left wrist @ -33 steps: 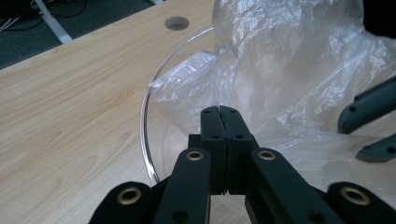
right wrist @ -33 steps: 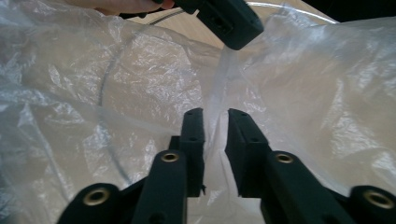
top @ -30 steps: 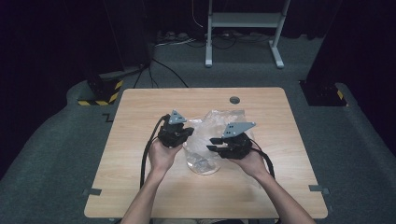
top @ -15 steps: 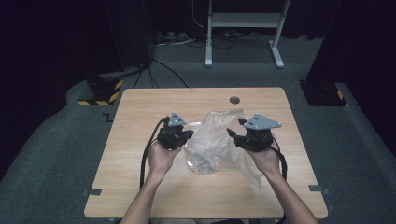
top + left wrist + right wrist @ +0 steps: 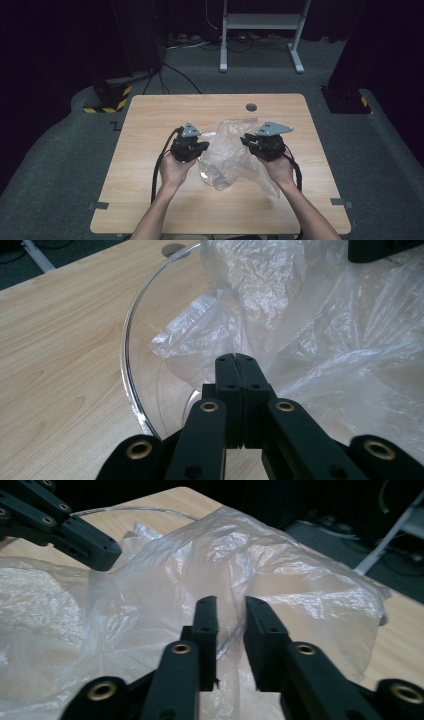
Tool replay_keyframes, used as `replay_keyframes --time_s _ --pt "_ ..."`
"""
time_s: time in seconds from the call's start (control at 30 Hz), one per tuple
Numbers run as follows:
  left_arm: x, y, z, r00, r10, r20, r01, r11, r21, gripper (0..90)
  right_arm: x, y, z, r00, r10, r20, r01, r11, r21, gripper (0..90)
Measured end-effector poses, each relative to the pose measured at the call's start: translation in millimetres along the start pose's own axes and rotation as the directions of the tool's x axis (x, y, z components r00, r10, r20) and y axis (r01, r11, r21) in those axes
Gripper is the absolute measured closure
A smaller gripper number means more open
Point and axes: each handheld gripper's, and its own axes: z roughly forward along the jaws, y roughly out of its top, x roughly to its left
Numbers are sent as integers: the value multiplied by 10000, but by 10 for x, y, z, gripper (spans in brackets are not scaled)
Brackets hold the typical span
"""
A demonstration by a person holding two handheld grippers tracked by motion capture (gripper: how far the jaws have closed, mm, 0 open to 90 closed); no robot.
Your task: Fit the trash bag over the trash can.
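A crumpled clear plastic bag point(image 5: 232, 147) lies mid-table, draped into a clear glass bowl point(image 5: 211, 177). My left gripper point(image 5: 204, 146) sits at the bag's left edge. In the left gripper view its jaws point(image 5: 235, 357) are shut on a fold of the bag point(image 5: 325, 330), with the bowl's rim point(image 5: 127, 340) curving to the left. My right gripper point(image 5: 246, 140) is at the bag's right side. Its jaws point(image 5: 231, 602) have just been closing and still show a gap, with the bag's film point(image 5: 240, 555) between them. The left gripper's jaws point(image 5: 75, 530) appear top left in the right gripper view.
The wooden table point(image 5: 150, 200) has a round cable hole point(image 5: 251, 107) near its far edge. Black cables trail from both grippers toward the person. On the floor beyond stand a white metal frame point(image 5: 260, 30) and a yellow-and-black striped base point(image 5: 107, 102).
My right gripper has shifted right, away from the left one, and the bag now lies spread wider between them. The left hand has kept still.
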Motion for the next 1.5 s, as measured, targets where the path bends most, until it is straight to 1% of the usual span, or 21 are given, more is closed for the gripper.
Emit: replay_keyframes --time_s 0.13,0.17,0.23,0.27,0.3,0.33,0.4,0.47,0.53,0.57,0.63,0.67,0.8,0.83,0.9,0.93,1.0,1.13,1.2,1.3,1.5 --pt "4 -8 -2 10000 -3 34 3 10000 -46 870 13 25 -31 9996 -242 163 244 9996 -161 847" --pt "2 -9 -4 10000 -41 87 42 9999 -117 850 18 35 -40 9992 -326 211 331 9992 -231 866" --pt "-14 -5 -6 9999 74 -68 -76 9997 -251 783 40 63 -56 9980 -583 262 591 9977 -317 894" --pt "-30 1 -10 9995 126 -303 -139 9990 -421 706 68 91 -64 9971 -740 165 745 9967 -308 897" --pt "-30 1 -10 9995 126 -303 -139 9990 -421 653 86 106 -64 9963 -854 76 856 9959 -285 897" --pt "-32 9 -16 9993 93 -373 -113 9984 -556 653 86 106 -64 9963 -854 76 856 9959 -285 897" --pt "-28 26 -41 9997 -103 -212 84 9962 -872 549 153 137 -32 9928 -1169 -278 1167 9931 -84 898" --pt "-44 59 -94 9999 -117 -117 102 9926 -1208 512 197 144 8 9895 -1332 -567 1337 9910 45 898" --pt "-55 69 -110 9999 -55 -98 42 9915 -1297 494 218 144 27 9885 -1342 -700 1351 9908 86 898" --pt "-65 78 -125 9999 7 -105 -22 9903 -1389 489 252 148 67 9850 -1453 -932 1471 9890 132 898" --pt "-86 103 -141 9999 107 42 -100 9878 -1552 488 268 150 87 9840 -1449 -1040 1475 9889 175 898" --pt "-101 119 -139 9997 199 133 -175 9864 -1637 488 295 160 127 9814 -1455 -1250 1496 9885 239 897" --pt "-121 153 -109 9992 349 197 -314 9869 -1580 488 345 172 182 9753 -1562 -1562 1630 9861 315 897" --pt "-132 173 -88 9988 365 325 -310 9871 -1569 488 377 175 216 9710 -1662 -1719 1763 9833 450 896" --pt "-136 181 -79 9986 404 341 -347 9875 -1536 491 402 176 248 9688 -1701 -1802 1831 9814 577 896" --pt "-150 196 -51 9991 369 184 -339 9893 -1422 492 403 179 254 9671 -1810 -1785 1939 9793 577 895" --pt "-150 202 -32 9994 297 202 -267 9905 -1347 499 404 181 255 9674 -1722 -1856 1858 9809 583 894" --pt "-145 233 49 9996 232 149 -221 9973 -704 631 401 188 260 9651 -1674 -2014 1847 9803 705 856" --pt "-165 239 77 9988 479 -113 -483 9982 -366 711 405 181 249 9654 -1695 -1981 1857 9804 659 792" --pt "-185 231 99 9963 734 -457 -733 9973 23 786 406 179 194 9678 -1656 -1897 1762 9835 400 710" --pt "-185 216 88 9955 778 -534 -777 9970 51 800 381 161 10 9738 -1641 -1575 1642 9863 -125 624"
